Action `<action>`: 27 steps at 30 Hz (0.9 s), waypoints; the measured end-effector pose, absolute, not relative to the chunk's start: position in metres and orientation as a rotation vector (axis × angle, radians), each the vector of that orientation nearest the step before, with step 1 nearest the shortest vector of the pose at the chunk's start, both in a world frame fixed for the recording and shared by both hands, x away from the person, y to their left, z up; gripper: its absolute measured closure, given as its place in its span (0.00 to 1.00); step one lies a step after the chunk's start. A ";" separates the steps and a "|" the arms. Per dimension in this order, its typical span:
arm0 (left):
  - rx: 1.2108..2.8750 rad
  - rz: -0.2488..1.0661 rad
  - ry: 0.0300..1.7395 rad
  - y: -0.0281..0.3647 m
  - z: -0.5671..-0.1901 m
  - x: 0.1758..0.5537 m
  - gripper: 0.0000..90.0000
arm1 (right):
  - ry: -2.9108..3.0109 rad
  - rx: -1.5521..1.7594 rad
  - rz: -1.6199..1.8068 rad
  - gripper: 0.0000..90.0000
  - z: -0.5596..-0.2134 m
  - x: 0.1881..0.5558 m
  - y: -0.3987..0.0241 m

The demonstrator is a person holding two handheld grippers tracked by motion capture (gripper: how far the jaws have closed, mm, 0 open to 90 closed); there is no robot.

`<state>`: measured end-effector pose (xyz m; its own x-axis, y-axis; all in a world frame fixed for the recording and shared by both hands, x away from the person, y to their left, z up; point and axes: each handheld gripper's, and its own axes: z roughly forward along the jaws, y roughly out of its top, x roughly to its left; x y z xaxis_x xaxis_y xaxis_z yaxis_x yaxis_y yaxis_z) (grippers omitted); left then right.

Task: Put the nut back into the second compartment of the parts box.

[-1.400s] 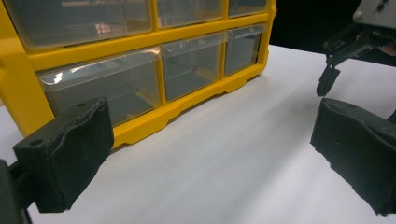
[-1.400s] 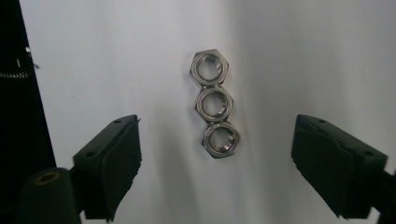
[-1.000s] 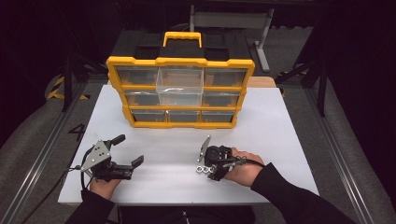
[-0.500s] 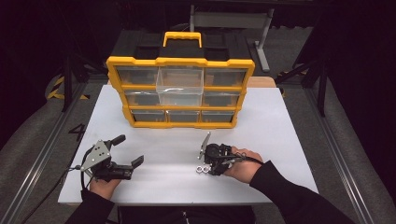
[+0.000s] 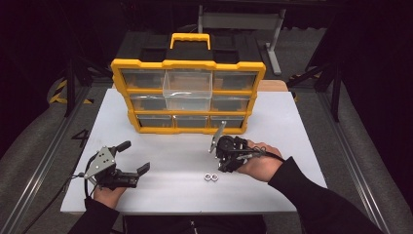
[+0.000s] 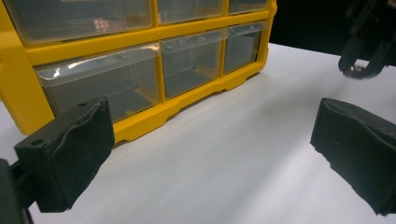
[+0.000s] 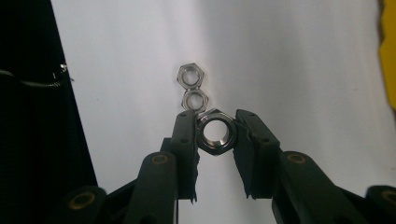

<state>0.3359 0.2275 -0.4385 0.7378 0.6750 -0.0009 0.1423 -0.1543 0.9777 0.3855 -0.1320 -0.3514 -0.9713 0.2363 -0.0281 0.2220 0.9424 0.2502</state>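
My right gripper [image 7: 215, 122] is shut on a large steel hex nut [image 7: 215, 136], gripped by its flat sides and held clear above the white table [image 5: 287, 131]. Two smaller nuts [image 7: 192, 87] lie touching each other on the table just beyond the jaw tips; in the high view this pair of nuts [image 5: 211, 177] sits below and left of the right gripper [image 5: 221, 161]. My left gripper [image 5: 134, 157] rests at the table's front left with its jaws wide open and nothing between its pads [image 6: 70, 149].
A yellow drawer organizer [image 5: 190, 64] stands at the back of the table with its clear middle drawer [image 5: 187, 95] pulled out. In the left gripper view its lower drawers [image 6: 100, 86] are close ahead, and the right gripper [image 6: 366, 46] shows at the far right.
The right gripper has risen off the table with the large nut in its jaws, leaving two small nuts lying there. The left gripper has stayed put.
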 end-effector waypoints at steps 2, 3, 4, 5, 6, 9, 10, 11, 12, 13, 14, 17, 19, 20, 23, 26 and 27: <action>1.689 0.527 0.658 0.228 -0.438 0.336 0.00 | 3.027 0.360 0.387 0.77 -0.342 0.386 -0.132; 1.688 0.527 0.659 0.228 -0.438 0.336 0.00 | 3.026 0.359 0.387 0.77 -0.337 0.387 -0.132; 1.688 0.526 0.659 0.228 -0.438 0.336 0.00 | 3.026 0.352 0.393 0.77 -0.332 0.388 -0.132; 1.691 0.528 0.658 0.228 -0.438 0.336 0.00 | 3.030 0.370 0.404 0.77 -0.326 0.390 -0.131; 1.691 0.528 0.658 0.228 -0.438 0.336 0.00 | 3.029 0.387 0.409 0.77 -0.321 0.391 -0.131; 1.691 0.529 0.658 0.228 -0.438 0.336 0.00 | 3.020 0.385 0.419 0.77 -0.311 0.392 -0.131; 1.689 0.527 0.659 0.228 -0.439 0.336 0.00 | 3.013 0.382 0.420 0.77 -0.305 0.393 -0.130; 1.689 0.526 0.659 0.228 -0.439 0.336 0.00 | 3.004 0.368 0.417 0.77 -0.299 0.393 -0.129; 1.689 0.527 0.660 0.228 -0.439 0.336 0.00 | 3.005 0.374 0.417 0.77 -0.295 0.392 -0.128; 1.690 0.527 0.660 0.228 -0.439 0.336 0.00 | 3.002 0.364 0.420 0.77 -0.291 0.393 -0.127; 1.690 0.527 0.660 0.228 -0.439 0.336 0.00 | 3.000 0.359 0.423 0.77 -0.287 0.393 -0.126; 1.686 0.529 0.660 0.228 -0.439 0.336 0.00 | 2.997 0.356 0.424 0.77 -0.276 0.396 -0.125; 1.688 0.526 0.659 0.228 -0.439 0.336 0.00 | 2.995 0.336 0.444 0.77 -0.268 0.398 -0.124; 1.691 0.527 0.659 0.228 -0.439 0.336 0.00 | 2.992 0.344 0.453 0.77 -0.263 0.397 -0.123; 1.695 0.527 0.655 0.228 -0.439 0.337 0.00 | 2.975 0.337 0.480 0.77 -0.248 0.396 -0.121; 1.695 0.528 0.654 0.228 -0.439 0.337 0.00 | 2.958 0.332 0.499 0.77 -0.235 0.398 -0.120; 1.693 0.527 0.656 0.228 -0.439 0.336 0.00 | 2.956 0.328 0.500 0.77 -0.232 0.399 -0.120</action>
<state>0.3363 0.2277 -0.4388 0.7394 0.6733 -0.0012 0.1438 -0.1563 0.9772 0.3988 -0.1202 -0.2319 -0.9685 0.2333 -0.0869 0.1918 0.9217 0.3371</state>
